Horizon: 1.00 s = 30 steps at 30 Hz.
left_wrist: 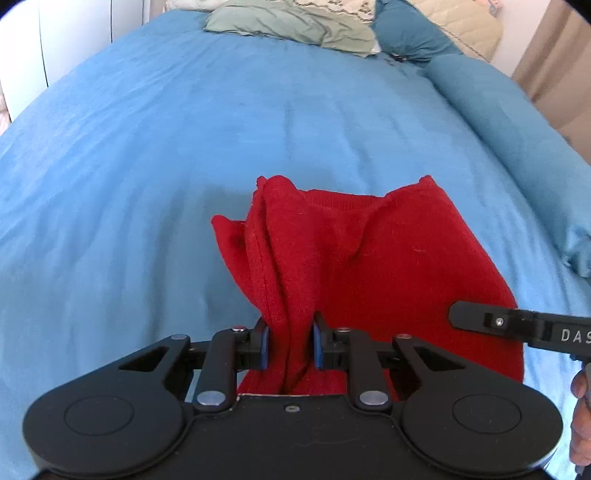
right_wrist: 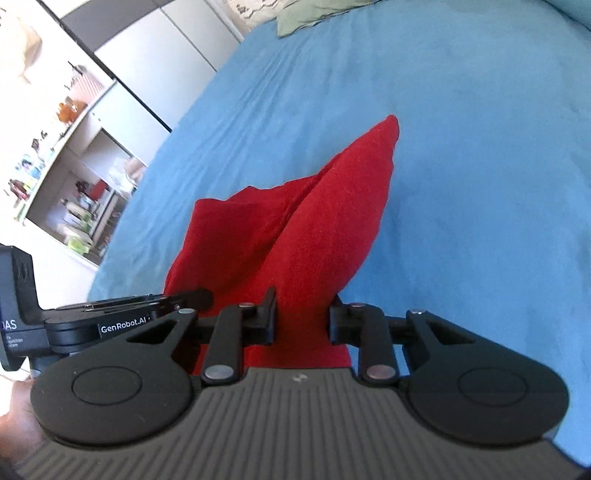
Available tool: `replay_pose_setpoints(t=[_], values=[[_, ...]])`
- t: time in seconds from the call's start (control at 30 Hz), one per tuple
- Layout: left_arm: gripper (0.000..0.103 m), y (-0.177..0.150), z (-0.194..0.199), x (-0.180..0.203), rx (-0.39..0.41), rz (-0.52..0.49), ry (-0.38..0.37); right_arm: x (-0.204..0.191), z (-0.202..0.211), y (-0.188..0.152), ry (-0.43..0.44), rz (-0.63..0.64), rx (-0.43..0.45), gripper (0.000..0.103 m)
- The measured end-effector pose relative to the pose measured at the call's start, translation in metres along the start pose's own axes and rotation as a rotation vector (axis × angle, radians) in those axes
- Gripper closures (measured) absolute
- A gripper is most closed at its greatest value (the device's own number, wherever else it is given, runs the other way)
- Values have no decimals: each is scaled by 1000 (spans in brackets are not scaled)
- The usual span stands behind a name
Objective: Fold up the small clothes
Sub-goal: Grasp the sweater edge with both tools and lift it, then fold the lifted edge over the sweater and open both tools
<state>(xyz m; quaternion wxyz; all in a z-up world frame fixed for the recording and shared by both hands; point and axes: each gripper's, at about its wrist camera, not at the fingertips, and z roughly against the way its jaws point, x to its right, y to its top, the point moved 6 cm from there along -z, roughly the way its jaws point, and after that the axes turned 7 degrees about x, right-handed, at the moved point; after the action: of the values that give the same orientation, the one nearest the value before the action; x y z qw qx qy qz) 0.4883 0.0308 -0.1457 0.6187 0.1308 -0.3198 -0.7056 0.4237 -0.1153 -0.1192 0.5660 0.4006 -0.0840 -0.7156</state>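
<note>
Left gripper (left_wrist: pixel 290 345) jaws clamped on red garment (left_wrist: pixel 369 266) — right gripper (right_wrist: pixel 302 319) jaws likewise, over blue bedspread (left_wrist: pixel 184 147)

A blue bedspread (left_wrist: pixel 184 147) covers a bed and fills most of both views, lightly creased. At its far end lie a pale green pillow (left_wrist: pixel 291 24), a dark teal pillow (left_wrist: pixel 406 33) just to its right and a cream quilted cushion (left_wrist: pixel 461 26) behind that, while a long roll of teal bedding (left_wrist: pixel 517 140) runs down the right edge. Past the bed's left side stand white cabinet doors (right_wrist: pixel 155 48) and open shelves (right_wrist: pixel 74 177) crowded with small items, perhaps bottles and boxes, too blurred to tell.
</note>
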Motion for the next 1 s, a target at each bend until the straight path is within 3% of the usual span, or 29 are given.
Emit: replay_pose_setpoints(t=[0.17, 0.27, 0.4, 0.5, 0.6, 0.7, 0.77, 0.83, 1.0], values=[[80, -43, 45, 43, -17, 7, -29, 12, 68, -36, -23, -3, 1, 63], [80, -74, 48, 66, -45, 11, -47, 29, 91, -66, -64, 22, -20, 63], [79, -122, 30, 88, -65, -2, -43, 73, 96, -109, -106, -1, -45, 63], [77, -141, 22, 89, -21, -32, 12, 99, 89, -129, -83, -34, -8, 61], [65, -147, 20, 83, 17, -24, 29, 105, 82, -134, -58, -36, 22, 54], [41, -145, 26, 80, 67, -28, 70, 106, 89, -132, -31, -30, 42, 42], [19, -143, 36, 75, 118, -49, 111, 101, 98, -128, -40, -1, 83, 18], [16, -139, 41, 67, 157, -66, 145, 100, 108, -125, -87, 42, 143, 8], [16, -154, 28, 53, 186, -85, 184, 111, 101, -133, -186, 85, 182, 8]])
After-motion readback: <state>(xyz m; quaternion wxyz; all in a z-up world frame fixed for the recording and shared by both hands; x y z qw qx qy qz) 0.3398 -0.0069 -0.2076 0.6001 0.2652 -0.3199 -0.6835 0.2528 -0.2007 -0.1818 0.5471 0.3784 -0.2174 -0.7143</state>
